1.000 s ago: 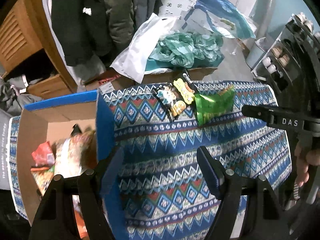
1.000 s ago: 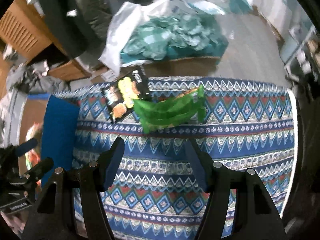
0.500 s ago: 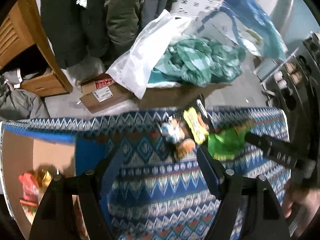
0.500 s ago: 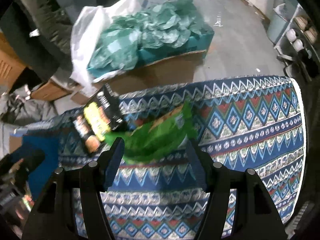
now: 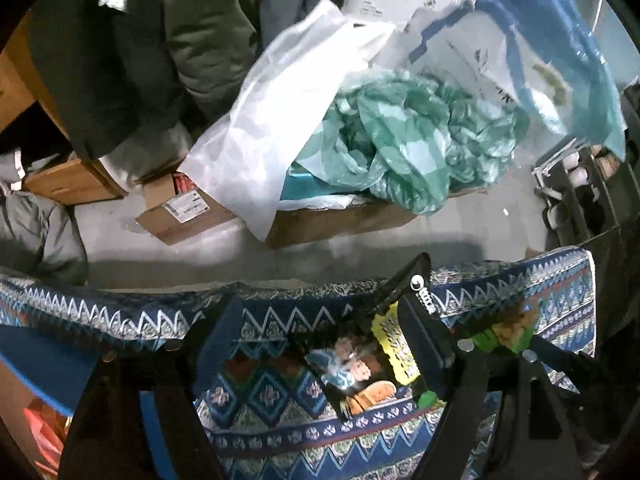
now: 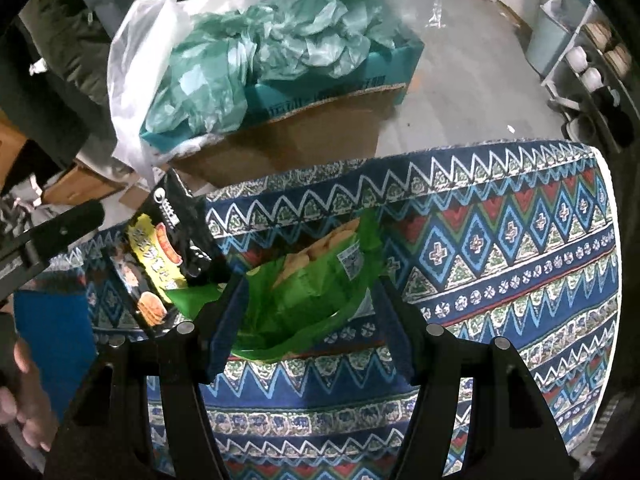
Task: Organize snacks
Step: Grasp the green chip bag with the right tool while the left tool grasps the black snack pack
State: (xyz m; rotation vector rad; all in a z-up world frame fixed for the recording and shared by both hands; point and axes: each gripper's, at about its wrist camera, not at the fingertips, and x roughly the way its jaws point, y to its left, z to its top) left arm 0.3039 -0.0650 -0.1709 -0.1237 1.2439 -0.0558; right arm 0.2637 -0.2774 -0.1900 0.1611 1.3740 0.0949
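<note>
- The left gripper (image 5: pixel 328 356) hangs over the black snack packet (image 5: pixel 362 364), which lies on the patterned cloth (image 6: pixel 500 248) near its far edge. Its jaws are opening, the packet lies between them, and the pads are not pressing on it.
- The right gripper (image 6: pixel 308 316) straddles the green chip bag (image 6: pixel 304 280), just right of the black packet. Jaws moderately wide; whether the pads touch the film I cannot tell.
- Risk: the two packets overlap at one corner. Lifting either could drag the other along.
- Risk: both lie close to the cloth's far edge. A nudge away from the person could send a packet onto the floor by the cardboard box (image 6: pixel 304 140).
- Risk: the grippers work side by side and may knock together.
- Risk: a hard squeeze would likely crush the chips, and slick film may slip.
</note>
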